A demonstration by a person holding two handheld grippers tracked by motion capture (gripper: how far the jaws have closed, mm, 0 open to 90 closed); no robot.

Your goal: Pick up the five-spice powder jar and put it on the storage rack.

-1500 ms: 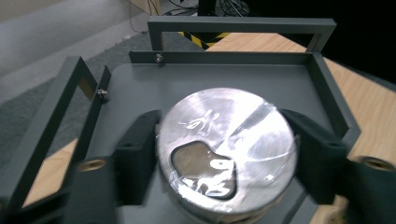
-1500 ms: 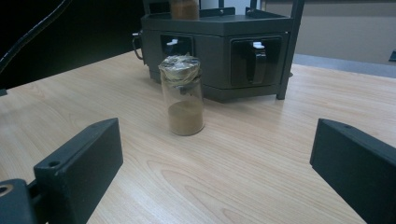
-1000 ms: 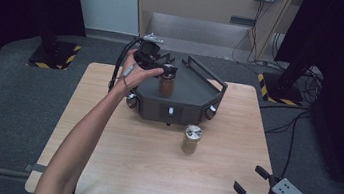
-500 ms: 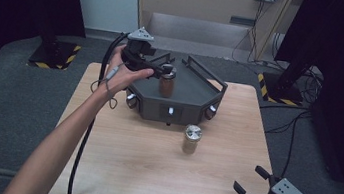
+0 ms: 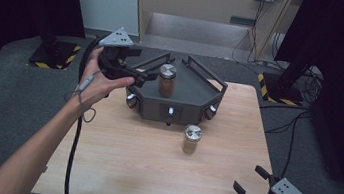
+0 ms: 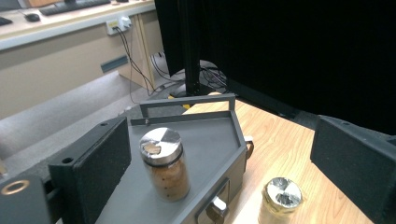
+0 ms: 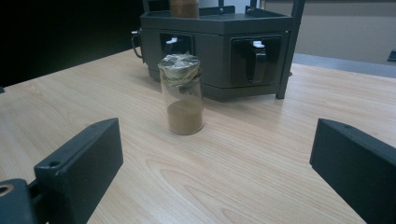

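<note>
A glass jar of brown powder with a metal lid [image 5: 166, 80] [image 6: 164, 163] stands upright on top of a dark grey angular rack [image 5: 188, 93] [image 6: 208, 142] at the back of the table. My left gripper [image 5: 142, 69] [image 6: 219, 128] hovers just left of it, open, and its pads touch nothing. A second jar, with a foil-like lid and a little brown powder [image 5: 191, 139] [image 6: 280, 198] [image 7: 183, 93], stands on the table in front of the rack. My right gripper [image 5: 250, 181] [image 7: 217, 135] rests open near the front right corner, pointing at that jar from a distance.
The rack [image 7: 215, 51] has latches and knobs on its front faces and low rails on its back edges. The wooden table [image 5: 141, 158] has bare surface on its left and front. Black curtains, cables and a step lie beyond it.
My left hand has drawn back to the left and upward from the jar on the rack, which stays standing there. The right gripper has not moved.
</note>
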